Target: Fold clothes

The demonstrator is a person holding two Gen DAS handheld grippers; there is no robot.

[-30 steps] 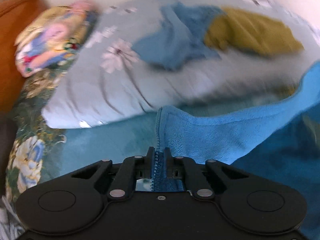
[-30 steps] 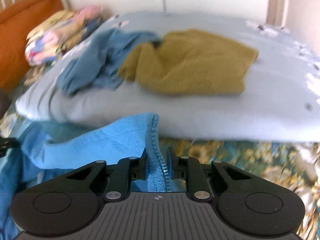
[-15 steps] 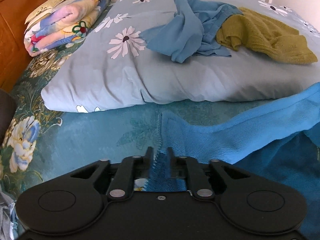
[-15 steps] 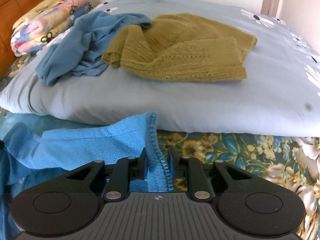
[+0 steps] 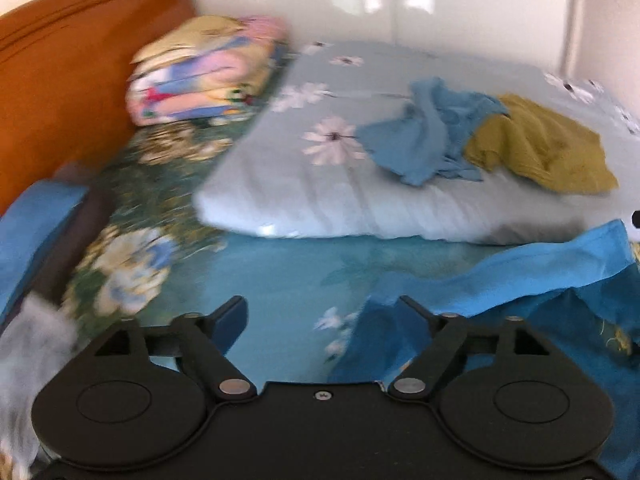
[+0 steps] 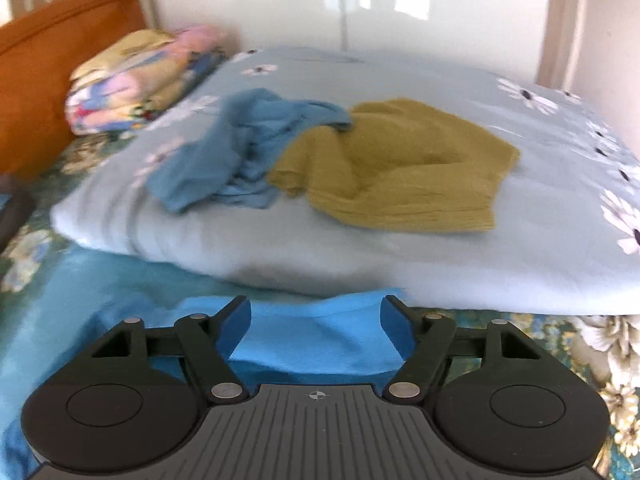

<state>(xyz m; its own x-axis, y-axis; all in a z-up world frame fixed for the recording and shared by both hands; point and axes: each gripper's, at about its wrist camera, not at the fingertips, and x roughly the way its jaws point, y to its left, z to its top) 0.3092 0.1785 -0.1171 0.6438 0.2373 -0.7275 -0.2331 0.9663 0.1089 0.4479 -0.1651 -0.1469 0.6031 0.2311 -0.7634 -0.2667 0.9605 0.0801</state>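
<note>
Bed covered by a teal floral bedspread [image 5: 132, 184], orange-brown headboard [image 5: 68, 76] along its left edge, pale grey daisy-print duvet [image 6: 400, 256] across the far half, glossy white wall panels [image 6: 360, 12] behind reflecting bright daylight, folded colourful quilt [image 5: 200, 76] at the headboard corner

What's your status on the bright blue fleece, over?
Left gripper and right gripper both opening, pads clear. Bright blue fleece lies on bed. Nothing in the way.

Bed [image 6: 520, 332] under duvet [image 6: 360, 248], fleece [image 6: 320, 340]
</note>
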